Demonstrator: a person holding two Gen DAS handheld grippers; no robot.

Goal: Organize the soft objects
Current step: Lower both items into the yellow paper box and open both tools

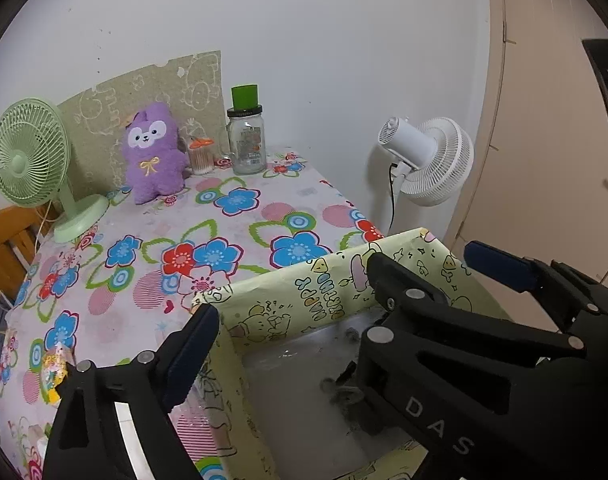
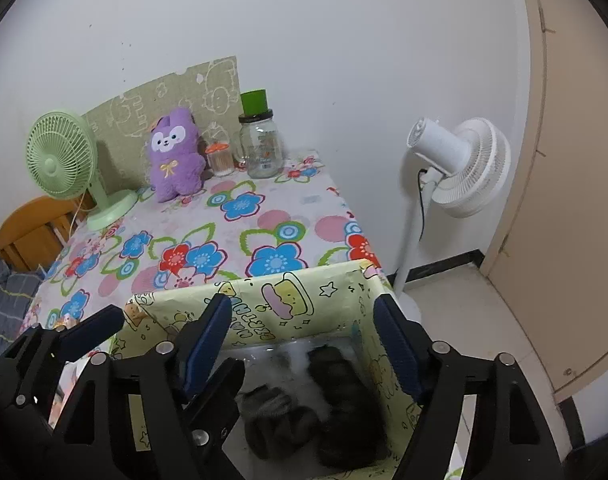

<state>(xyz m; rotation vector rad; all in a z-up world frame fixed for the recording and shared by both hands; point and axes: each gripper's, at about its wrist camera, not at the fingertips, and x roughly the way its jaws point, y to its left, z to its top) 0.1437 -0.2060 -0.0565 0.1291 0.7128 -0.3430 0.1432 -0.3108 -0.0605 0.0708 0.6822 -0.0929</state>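
Both grippers hang over an open box [image 2: 300, 300] wrapped in pale green cartoon paper, which sits at the near right corner of a table [image 2: 208, 216] covered with a flowered cloth.

The right gripper [image 2: 304, 344] has its jaws wide apart with nothing pressed between them; its blue pads [image 2: 395, 344] straddle the box opening. Below them, on the box floor, lies a dark furry bundle [image 2: 335, 408] (too blurred to say what kind of soft thing it is).

The left gripper [image 1: 292, 300] is also spread wide and holds nothing. Its left finger [image 1: 192, 344] stands just outside the box's left wall, its right finger over the far wall. In its view the right gripper reaches into the box from the right.

At the far end of the table a purple plush toy [image 1: 154, 152] sits upright against a green patterned board [image 1: 116, 112], well apart from the box. To its left stands a small green fan [image 1: 32, 160]; to its right a little jar of cotton swabs [image 1: 201, 156] and a glass jar [image 1: 246, 144] with a green cup on its lid. A white standing fan [image 2: 459, 160] stands on the floor to the right of the table.
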